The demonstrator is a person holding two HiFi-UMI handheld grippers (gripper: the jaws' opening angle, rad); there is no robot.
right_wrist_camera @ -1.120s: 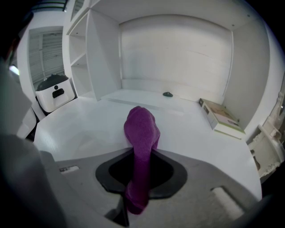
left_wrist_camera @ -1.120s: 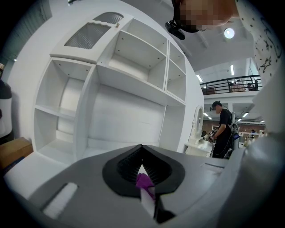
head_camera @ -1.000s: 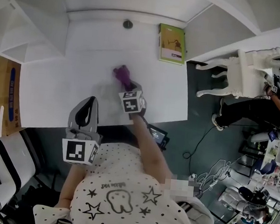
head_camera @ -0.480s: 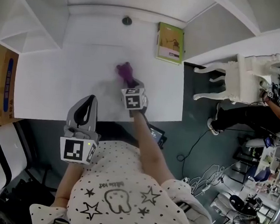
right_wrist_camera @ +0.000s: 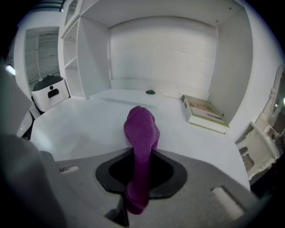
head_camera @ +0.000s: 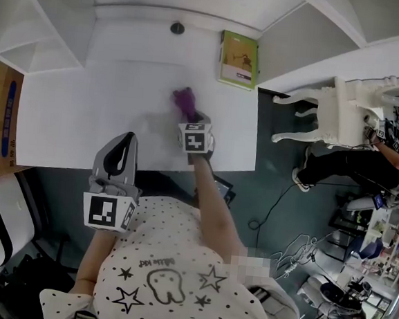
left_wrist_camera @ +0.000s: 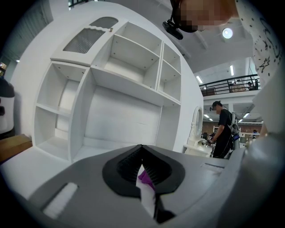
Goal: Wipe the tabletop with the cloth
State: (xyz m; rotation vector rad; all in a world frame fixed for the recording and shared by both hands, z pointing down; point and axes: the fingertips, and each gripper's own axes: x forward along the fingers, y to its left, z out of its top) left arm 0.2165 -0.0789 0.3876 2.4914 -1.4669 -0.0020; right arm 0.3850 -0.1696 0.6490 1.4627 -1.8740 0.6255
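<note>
Since a second ago, the cloth (head_camera: 184, 102) is carried nearer the book (head_camera: 238, 50) by the right gripper (head_camera: 191, 120), which is clamped on its near end; its far end is laid on the surface (head_camera: 86, 111). The book may be nudged if the stroke is run on. The left gripper (head_camera: 123, 147) is held closed, empty, well away from the book.

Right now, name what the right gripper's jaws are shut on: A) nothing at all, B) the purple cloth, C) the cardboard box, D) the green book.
B: in the right gripper view the purple cloth runs between the right gripper's closed jaws and out onto the white tabletop.
</note>
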